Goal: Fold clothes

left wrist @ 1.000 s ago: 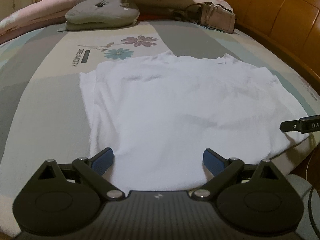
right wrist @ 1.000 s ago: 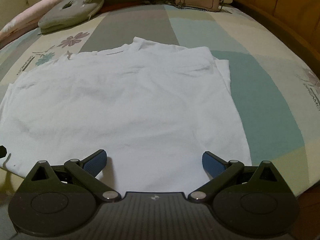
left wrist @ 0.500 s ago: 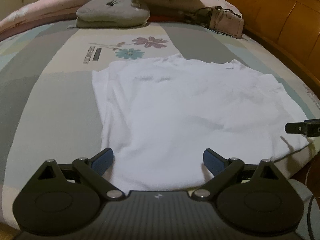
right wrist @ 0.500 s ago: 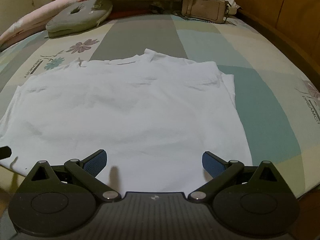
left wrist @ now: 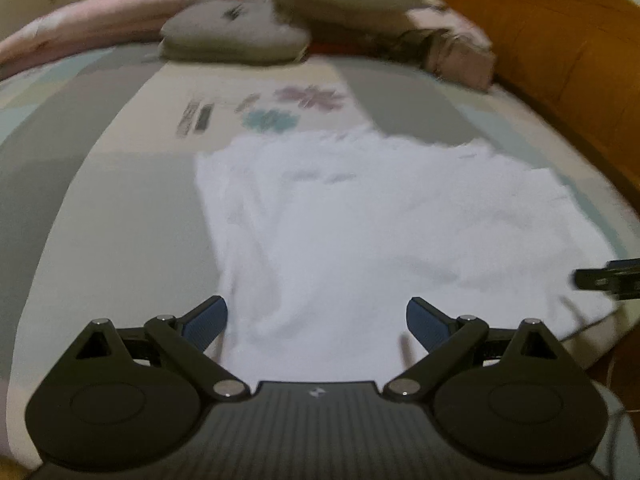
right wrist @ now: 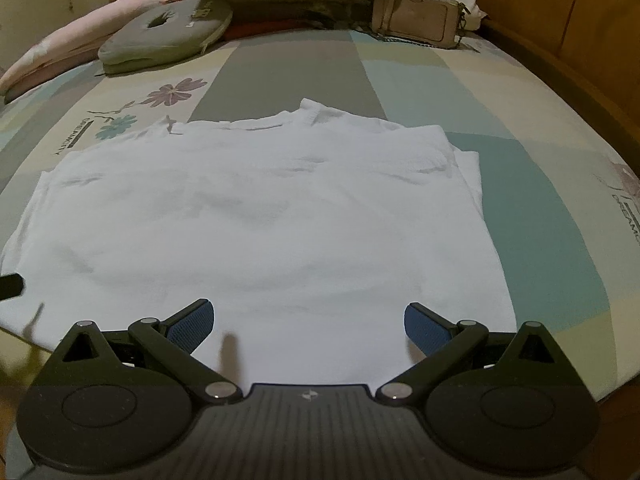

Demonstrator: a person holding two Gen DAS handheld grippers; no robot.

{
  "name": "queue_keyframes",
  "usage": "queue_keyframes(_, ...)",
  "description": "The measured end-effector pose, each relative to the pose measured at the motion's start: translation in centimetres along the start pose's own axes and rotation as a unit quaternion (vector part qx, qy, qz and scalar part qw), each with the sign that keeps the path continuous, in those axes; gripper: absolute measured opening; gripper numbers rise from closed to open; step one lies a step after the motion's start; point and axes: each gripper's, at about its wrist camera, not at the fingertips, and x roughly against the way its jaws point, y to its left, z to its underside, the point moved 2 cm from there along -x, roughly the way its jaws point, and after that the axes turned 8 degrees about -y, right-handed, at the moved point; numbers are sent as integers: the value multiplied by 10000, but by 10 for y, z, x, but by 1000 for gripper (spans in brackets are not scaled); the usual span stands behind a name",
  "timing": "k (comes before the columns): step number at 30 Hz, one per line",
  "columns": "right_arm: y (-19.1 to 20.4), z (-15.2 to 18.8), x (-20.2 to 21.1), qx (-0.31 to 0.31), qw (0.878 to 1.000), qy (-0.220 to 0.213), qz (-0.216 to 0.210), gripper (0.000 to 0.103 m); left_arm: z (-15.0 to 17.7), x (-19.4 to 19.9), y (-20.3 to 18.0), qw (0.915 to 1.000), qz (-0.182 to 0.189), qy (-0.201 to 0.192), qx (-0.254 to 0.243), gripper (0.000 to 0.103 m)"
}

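Note:
A white T-shirt (left wrist: 360, 240) (right wrist: 256, 216) lies flat on the bed, its sleeves folded in and its collar at the far side. My left gripper (left wrist: 316, 316) hovers open over the shirt's near hem, towards its left part, with nothing between the blue pads. My right gripper (right wrist: 308, 320) is also open above the near hem, further right, and holds nothing. The tip of the right gripper (left wrist: 608, 278) pokes in at the right edge of the left wrist view, and the left gripper's tip (right wrist: 10, 285) shows at the left edge of the right wrist view.
The bed sheet (right wrist: 540, 184) has grey, teal and cream blocks with flower prints. At the far end lie a grey cushion (right wrist: 164, 36), pillows and a beige handbag (right wrist: 416, 20). A wooden headboard (left wrist: 560, 60) runs along the right. The bed's near edge is just below the grippers.
Both grippers have drawn back and risen from the shirt, so more of the bed shows. The left wrist view is now motion-blurred. Both stay open; the shirt has not moved.

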Motion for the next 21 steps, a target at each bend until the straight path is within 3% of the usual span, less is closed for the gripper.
queue_keyframes(2, 0, -1, 1, 6, 10000, -16, -4, 103, 4, 0, 10, 9998, -155, 30, 158, 96)
queue_keyframes(5, 1, -1, 2, 7, 10000, -32, -36, 103, 3, 14, 24, 9988, -13, -177, 463, 96)
queue_keyframes(9, 9, -2, -1, 33, 9999, -37, -147, 103, -8, 27, 21, 9967, 424, -531, 434, 96)
queue_keyframes(13, 17, -2, -4, 70, 9996, -40, -252, 103, -20, 14, 7, 9933, 941, -613, 280, 96)
queue_keyframes(17, 21, 0, -3, 200, 9995, -17, -225, 103, -17, -21, 9, 9957, 788, -272, 401, 95)
queue_keyframes(21, 14, 0, -3, 139, 9997, -6, -194, 103, -15, -10, 19, 9949, 802, -391, 468, 95)
